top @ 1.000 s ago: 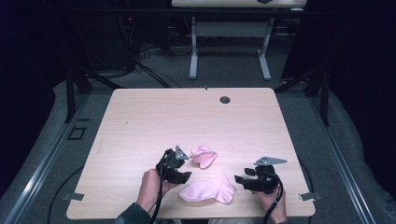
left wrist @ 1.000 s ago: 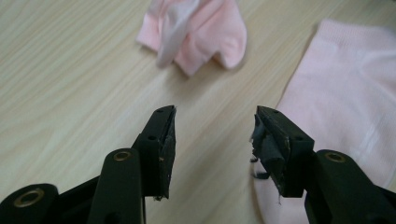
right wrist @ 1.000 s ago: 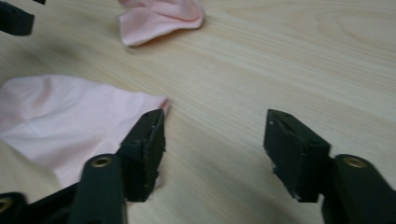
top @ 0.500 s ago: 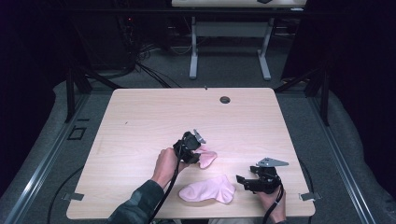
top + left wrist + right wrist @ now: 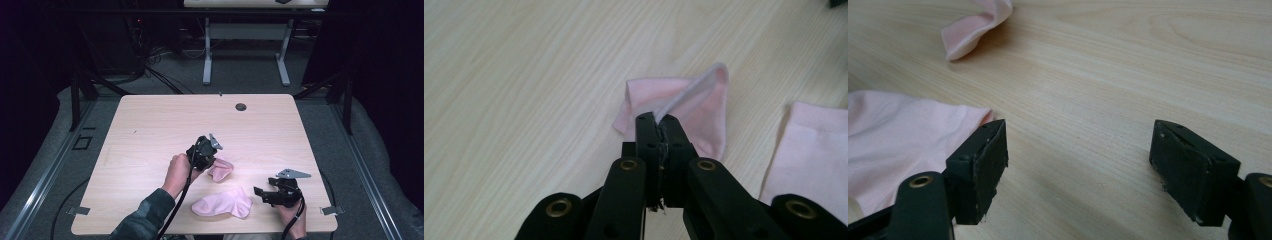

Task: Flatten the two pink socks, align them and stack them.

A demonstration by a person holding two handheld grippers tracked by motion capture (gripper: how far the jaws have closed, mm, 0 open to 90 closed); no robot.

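Pinching the white-edged cuff of the small pink sock [image 5: 684,107], our left hand-held gripper [image 5: 204,151] has just finished closing, and its jaws now sit tight together on that thin hem with the rest of the cloth draped on the bench [image 5: 150,130]. We judge the sock light, soft and floppy, not fragile and not slippery, so it should trail limply from whatever corner we lift; the doubled cuff looks like the firmest place to hold, as a single layer could slide out. The second sock [image 5: 222,205] lies flat at about five o'clock from the first, close to the bench's near edge, and our right hand-held gripper [image 5: 272,192] stands wide with nothing between its jaws, one jaw just beside that sock's toe end. Toward twelve o'clock the bench is bare except for a small round hole [image 5: 241,107], leaving plenty of room for spreading cloth.
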